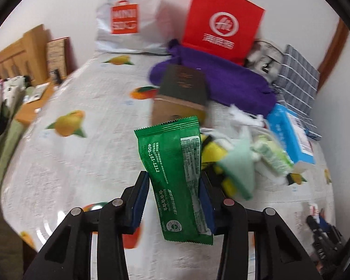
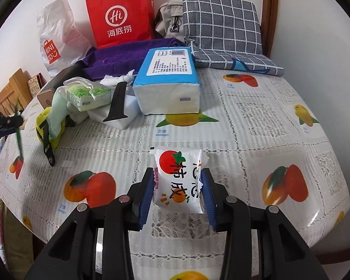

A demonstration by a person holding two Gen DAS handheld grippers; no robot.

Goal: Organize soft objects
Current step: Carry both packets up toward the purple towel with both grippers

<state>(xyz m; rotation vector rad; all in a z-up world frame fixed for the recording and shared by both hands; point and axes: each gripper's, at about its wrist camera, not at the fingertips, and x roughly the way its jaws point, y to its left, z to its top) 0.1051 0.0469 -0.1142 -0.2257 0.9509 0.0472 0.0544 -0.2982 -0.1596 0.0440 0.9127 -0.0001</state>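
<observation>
My left gripper [image 1: 175, 175] is shut on a green foil snack packet [image 1: 172, 163], held upright above the fruit-print tablecloth [image 1: 81, 158]. From the right wrist view that packet [image 2: 18, 137] shows edge-on at the far left. My right gripper [image 2: 177, 171] is shut on a white snack packet [image 2: 179, 179] printed with a red persimmon, just over the table. Behind lies a pile: a blue tissue pack [image 2: 168, 81], a green tissue pack [image 2: 88, 95] in clear plastic, a mint cloth [image 2: 58, 109] and a purple towel [image 2: 119, 58].
A red paper bag [image 2: 119, 14] and a white plastic bag [image 2: 56, 37] stand against the back wall. A grey checked cushion [image 2: 224, 28] fills the back right corner. A brown box [image 1: 182, 93] and a black strap [image 2: 117, 102] lie by the pile.
</observation>
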